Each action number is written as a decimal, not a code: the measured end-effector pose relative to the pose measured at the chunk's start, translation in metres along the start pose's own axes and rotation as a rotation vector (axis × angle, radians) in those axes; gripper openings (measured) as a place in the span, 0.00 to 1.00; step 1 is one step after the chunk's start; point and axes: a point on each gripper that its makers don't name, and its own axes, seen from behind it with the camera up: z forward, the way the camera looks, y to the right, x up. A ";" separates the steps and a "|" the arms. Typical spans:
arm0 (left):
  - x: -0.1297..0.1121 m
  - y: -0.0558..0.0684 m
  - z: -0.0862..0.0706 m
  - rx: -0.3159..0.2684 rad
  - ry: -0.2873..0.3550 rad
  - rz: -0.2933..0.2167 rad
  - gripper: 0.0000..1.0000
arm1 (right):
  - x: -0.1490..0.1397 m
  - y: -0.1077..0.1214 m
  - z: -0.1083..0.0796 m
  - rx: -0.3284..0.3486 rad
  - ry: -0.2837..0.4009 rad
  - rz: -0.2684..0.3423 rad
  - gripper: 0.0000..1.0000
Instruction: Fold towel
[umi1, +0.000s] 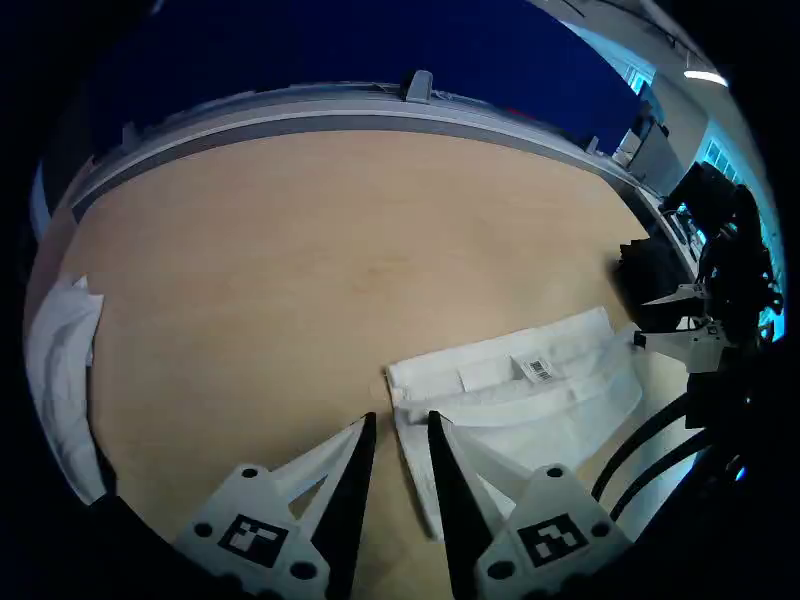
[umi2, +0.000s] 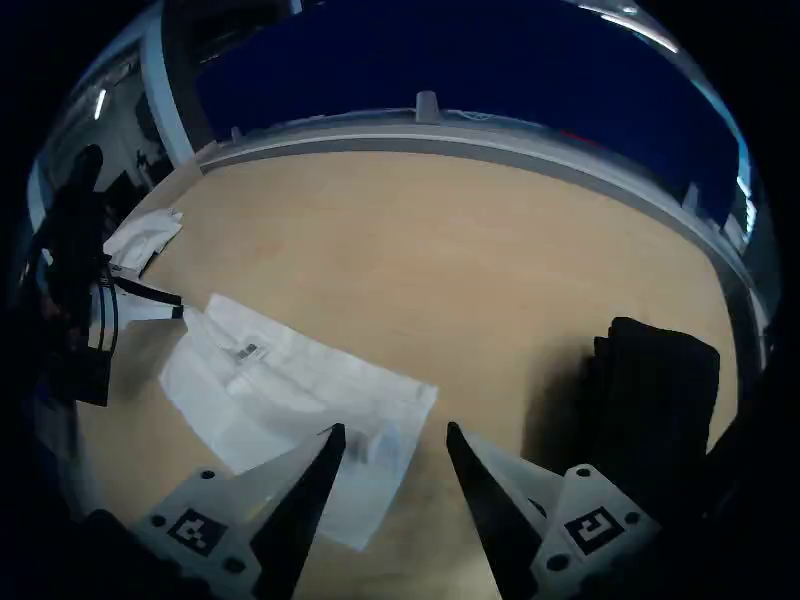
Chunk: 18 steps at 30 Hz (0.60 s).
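Note:
A white towel (umi1: 520, 400) lies folded into a long strip on the wooden table (umi1: 300, 260), with a small label facing up. My left gripper (umi1: 400, 420) hovers at the towel's near left corner, its fingers a little apart and nothing between them. The right gripper view also has the towel (umi2: 290, 390), running from the far left to the near centre. My right gripper (umi2: 395, 427) is open just above its near end. Each gripper also appears far off at the opposite end: the right one (umi1: 680, 322) and the left one (umi2: 148, 300).
A second white cloth (umi1: 60, 380) is bunched at the table's left edge, also seen as a small pile (umi2: 140, 240). A folded black cloth (umi2: 655, 420) lies at the right of the table. A blue partition (umi2: 450, 60) stands behind the table's far edge.

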 end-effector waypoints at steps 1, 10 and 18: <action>0.000 -0.001 0.001 0.001 -0.001 -0.004 0.37 | 0.001 0.001 0.001 -0.004 0.001 0.001 0.82; 0.003 -0.009 0.009 0.018 -0.020 -0.056 0.41 | 0.006 0.007 0.008 -0.027 0.015 -0.007 1.00; 0.009 -0.015 0.013 0.032 -0.011 -0.089 0.58 | 0.011 0.011 0.010 -0.042 0.028 -0.009 1.00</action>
